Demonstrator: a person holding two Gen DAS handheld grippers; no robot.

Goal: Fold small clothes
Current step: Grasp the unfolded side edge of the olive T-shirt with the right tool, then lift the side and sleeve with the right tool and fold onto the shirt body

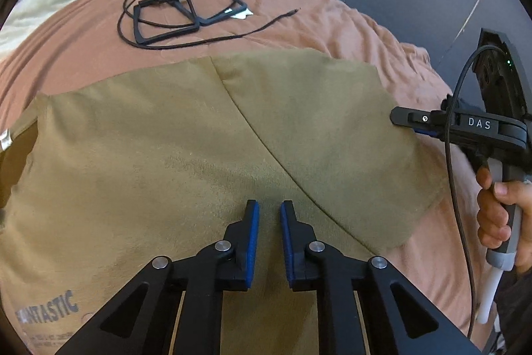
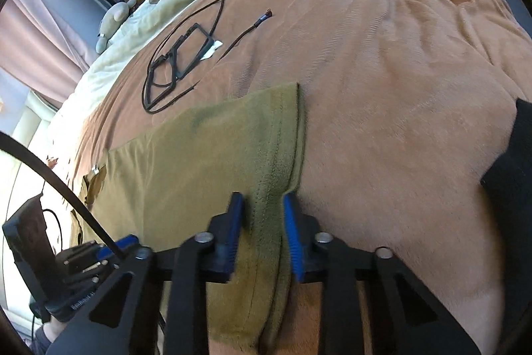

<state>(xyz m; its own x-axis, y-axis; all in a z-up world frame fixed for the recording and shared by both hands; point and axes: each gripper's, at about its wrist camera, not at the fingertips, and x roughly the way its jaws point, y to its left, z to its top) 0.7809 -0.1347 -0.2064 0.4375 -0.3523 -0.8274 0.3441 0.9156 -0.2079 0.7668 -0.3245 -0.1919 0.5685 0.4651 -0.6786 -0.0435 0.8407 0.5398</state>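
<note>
the olive t-shirt (image 1: 186,135) lies spread flat on the orange bed cover (image 2: 399,88). right tongs (image 2: 262,215) are pinched on its sleeve hem; left tongs (image 1: 269,215) are nearly together on the shirt body, grip uncertain. the grasping step looks underway; next calls for lifting and folding the side inward.

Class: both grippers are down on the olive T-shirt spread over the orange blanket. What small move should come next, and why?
Probably lift both grippers together and carry the edge across. The right gripper has the sleeve hem bunched between its pads, and the left gripper sits nearly shut on the olive T-shirt, which still lies flat, unfolded.
</note>
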